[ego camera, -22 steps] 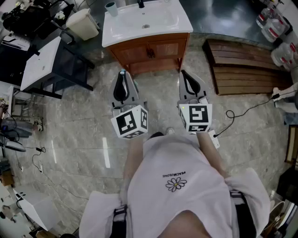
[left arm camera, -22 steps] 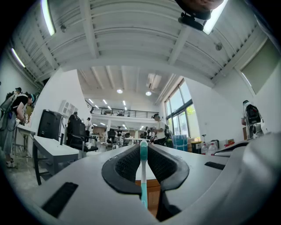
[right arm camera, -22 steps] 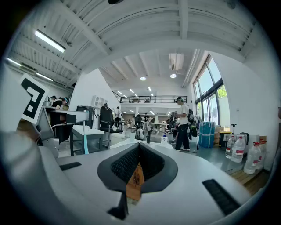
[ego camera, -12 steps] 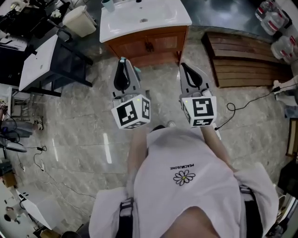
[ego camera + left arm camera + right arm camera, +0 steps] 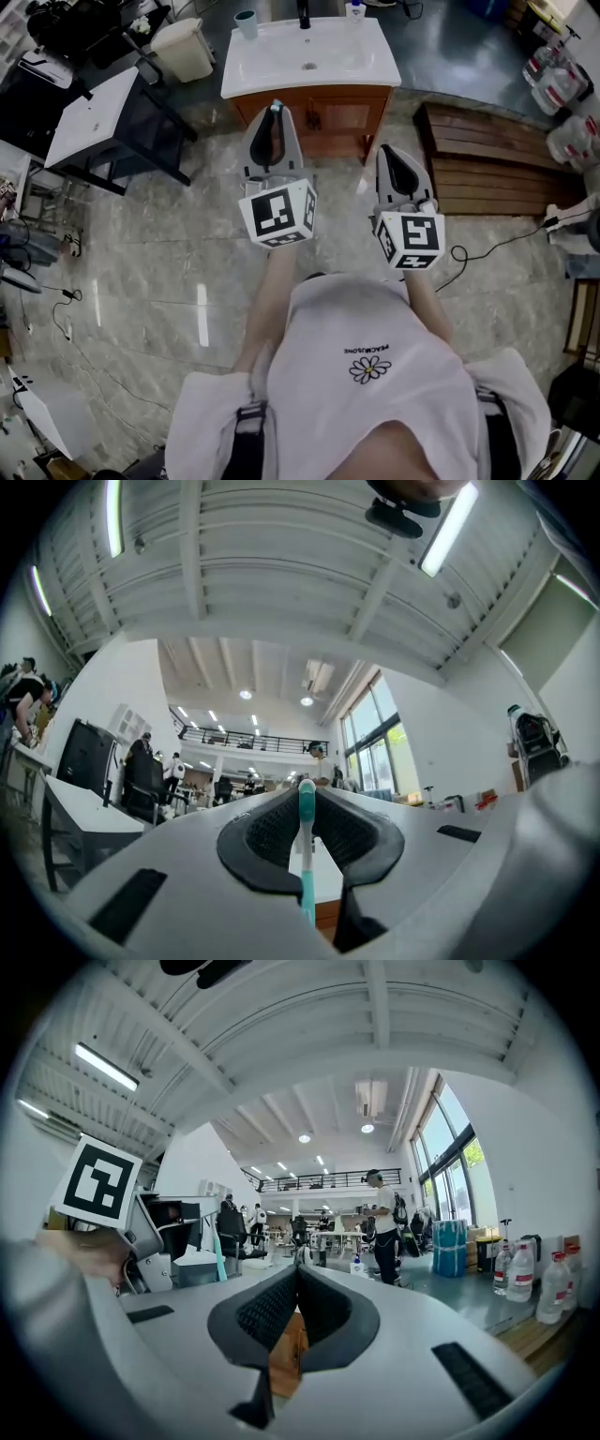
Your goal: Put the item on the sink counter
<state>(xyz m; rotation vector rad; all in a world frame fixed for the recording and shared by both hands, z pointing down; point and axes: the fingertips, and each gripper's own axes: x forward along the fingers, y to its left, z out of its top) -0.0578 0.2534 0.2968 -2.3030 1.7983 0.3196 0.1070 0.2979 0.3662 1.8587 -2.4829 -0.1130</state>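
My left gripper (image 5: 276,112) is shut on a slim teal and white toothbrush (image 5: 307,855), which stands upright between the pads and sticks out past the tips. It is held over the floor just in front of the white sink counter (image 5: 255,73), near its wooden cabinet (image 5: 347,108). The toothbrush also shows as a teal stick (image 5: 219,1265) in the right gripper view. To the right and a little further back from the counter, my right gripper (image 5: 385,152) is shut with nothing in it (image 5: 298,1271).
On the counter stand a teal cup (image 5: 247,22), a black faucet (image 5: 303,13) and a small bottle (image 5: 353,9). A black table with a white top (image 5: 89,117) and a bin (image 5: 184,47) are at left. A wooden pallet (image 5: 487,159) and a floor cable (image 5: 487,239) lie at right.
The person has stepped towards the sink, so the counter sits nearer. The left gripper has moved forward and up with the toothbrush; the right gripper has stayed lower beside it.
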